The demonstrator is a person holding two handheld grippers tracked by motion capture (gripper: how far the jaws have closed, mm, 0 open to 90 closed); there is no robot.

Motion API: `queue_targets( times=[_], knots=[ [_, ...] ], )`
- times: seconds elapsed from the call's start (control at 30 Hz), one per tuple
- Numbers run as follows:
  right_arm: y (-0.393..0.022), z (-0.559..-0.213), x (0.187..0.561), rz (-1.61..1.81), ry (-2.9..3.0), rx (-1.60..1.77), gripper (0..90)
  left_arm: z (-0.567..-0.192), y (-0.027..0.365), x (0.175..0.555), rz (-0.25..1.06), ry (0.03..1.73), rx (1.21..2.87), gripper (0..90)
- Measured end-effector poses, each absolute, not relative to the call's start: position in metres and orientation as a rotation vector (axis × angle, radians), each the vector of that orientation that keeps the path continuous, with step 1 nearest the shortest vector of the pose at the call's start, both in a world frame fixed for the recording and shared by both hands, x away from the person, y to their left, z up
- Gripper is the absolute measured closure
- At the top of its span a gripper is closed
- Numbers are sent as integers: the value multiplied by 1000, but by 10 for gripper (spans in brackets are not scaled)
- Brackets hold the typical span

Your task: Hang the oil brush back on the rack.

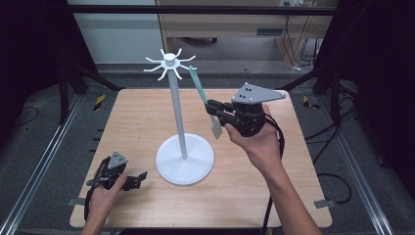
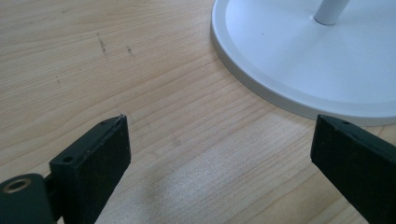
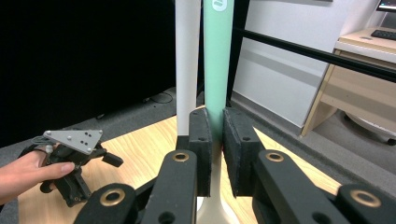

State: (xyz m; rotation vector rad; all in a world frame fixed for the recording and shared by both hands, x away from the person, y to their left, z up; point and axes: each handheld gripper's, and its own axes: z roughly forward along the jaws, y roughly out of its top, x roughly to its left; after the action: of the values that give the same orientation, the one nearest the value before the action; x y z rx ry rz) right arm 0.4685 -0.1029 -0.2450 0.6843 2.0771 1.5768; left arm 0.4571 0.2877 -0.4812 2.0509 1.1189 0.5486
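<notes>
A white rack stands mid-table, a tall pole [image 1: 178,112] on a round base [image 1: 185,159] with curved hooks [image 1: 169,61] at the top. My right gripper [image 1: 213,108] is held in the air right of the pole, shut on a spatula [image 1: 198,83] with a mint-green handle and a pale blade hanging below the jaws. The handle's upper end is close to a hook on the right; whether they touch I cannot tell. In the right gripper view the pads [image 3: 201,140] squeeze the handle [image 3: 218,56] beside the pole [image 3: 187,56]. My left gripper [image 1: 139,179] rests on the table left of the base, open and holding nothing [image 2: 222,123].
The wooden table [image 1: 137,117] has metal rails along both sides. The rack's base rim [image 2: 261,79] lies just ahead of the left gripper's jaws. A wooden desk [image 3: 359,88] and cables stand beyond the far edge. The person's left hand [image 3: 28,170] holds the other gripper [image 3: 74,158].
</notes>
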Motion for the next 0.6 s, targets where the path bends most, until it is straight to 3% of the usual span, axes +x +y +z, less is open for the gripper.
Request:
queue_targets(
  times=[0.6],
  knots=[
    [-99, -247, 473, 1578, 2082, 688, 832, -481, 288, 457, 546, 1114, 2064, 46]
  ],
)
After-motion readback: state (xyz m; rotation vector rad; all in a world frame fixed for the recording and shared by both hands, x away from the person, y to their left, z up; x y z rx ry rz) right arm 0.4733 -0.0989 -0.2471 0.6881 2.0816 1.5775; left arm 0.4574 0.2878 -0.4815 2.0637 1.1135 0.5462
